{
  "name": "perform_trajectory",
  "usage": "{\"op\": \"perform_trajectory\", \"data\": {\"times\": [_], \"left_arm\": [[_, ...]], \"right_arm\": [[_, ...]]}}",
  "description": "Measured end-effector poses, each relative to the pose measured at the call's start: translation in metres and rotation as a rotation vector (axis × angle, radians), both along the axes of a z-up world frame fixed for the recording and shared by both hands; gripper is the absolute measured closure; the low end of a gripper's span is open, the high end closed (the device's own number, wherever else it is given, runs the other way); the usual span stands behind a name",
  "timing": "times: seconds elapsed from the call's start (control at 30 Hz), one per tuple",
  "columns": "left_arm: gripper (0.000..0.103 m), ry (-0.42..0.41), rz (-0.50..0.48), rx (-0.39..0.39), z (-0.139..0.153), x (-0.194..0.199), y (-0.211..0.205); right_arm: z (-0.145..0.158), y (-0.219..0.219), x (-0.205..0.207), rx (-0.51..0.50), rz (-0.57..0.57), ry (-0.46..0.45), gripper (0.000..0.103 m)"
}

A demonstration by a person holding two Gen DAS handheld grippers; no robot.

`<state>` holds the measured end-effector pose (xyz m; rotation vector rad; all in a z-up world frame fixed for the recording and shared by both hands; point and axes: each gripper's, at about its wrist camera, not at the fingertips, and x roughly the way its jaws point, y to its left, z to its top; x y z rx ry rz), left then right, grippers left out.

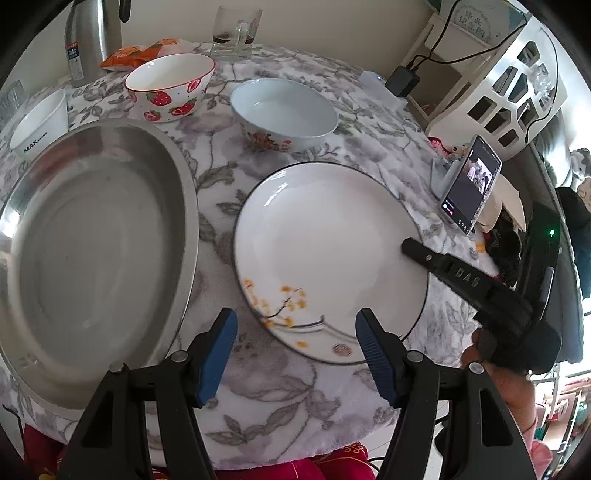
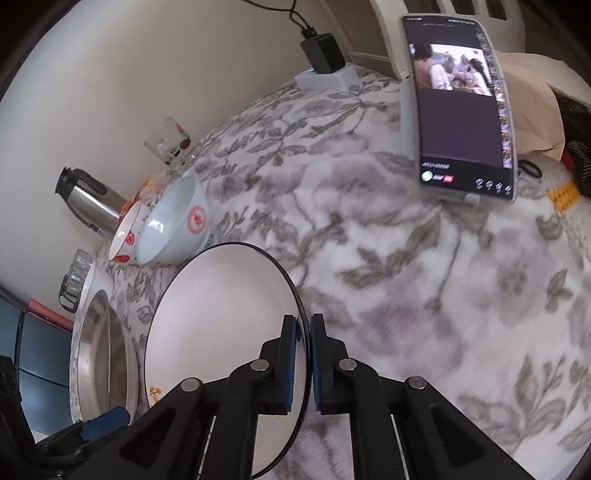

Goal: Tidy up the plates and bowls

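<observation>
Grey-and-white floral cloth is spread over the whole table, with a cream wall behind it. A white plate with a dark rim and yellow blossoms is sat near the front edge, and its right rim is pinched by the right gripper; in the right wrist view the jaws are closed down to a narrow slot with the plate's edge caught between the blue pads. The left gripper is held wide apart over the plate's near edge, nothing gripped, and its pads can't be seen touching the plate.

A big stainless steel basin is parked just left of the plate. Behind them a pale blue bowl and a strawberry-patterned bowl are set side by side, apart from the plate. Further back a steel kettle, a glass mug and an orange snack packet are lined up by the wall. A phone with a video playing is propped up on a stand at the right.
</observation>
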<state>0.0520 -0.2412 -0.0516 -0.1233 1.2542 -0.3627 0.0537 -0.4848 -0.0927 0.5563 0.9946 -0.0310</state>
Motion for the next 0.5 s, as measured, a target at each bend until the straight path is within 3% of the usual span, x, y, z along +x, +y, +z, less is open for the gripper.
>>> {"op": "perform_trajectory", "data": {"times": [0.07,0.13,0.33,0.5], "left_arm": [[0.036,0.004,-0.005,0.005,-0.002,0.001,-0.002],[0.049,0.013,-0.006,0.007,-0.005,0.003,-0.003],[0.064,0.04,0.01,0.013,-0.016,0.011,-0.005],[0.072,0.051,0.049,0.021,-0.026,0.019,-0.002]], "right_arm": [[-0.001,-0.006,0.0,0.007,-0.006,0.002,0.095],[-0.004,-0.009,-0.002,0.018,-0.008,0.0,0.095],[-0.006,-0.009,-0.005,0.021,-0.01,-0.003,0.095],[-0.006,-0.009,-0.004,0.022,-0.012,0.01,0.094]]}}
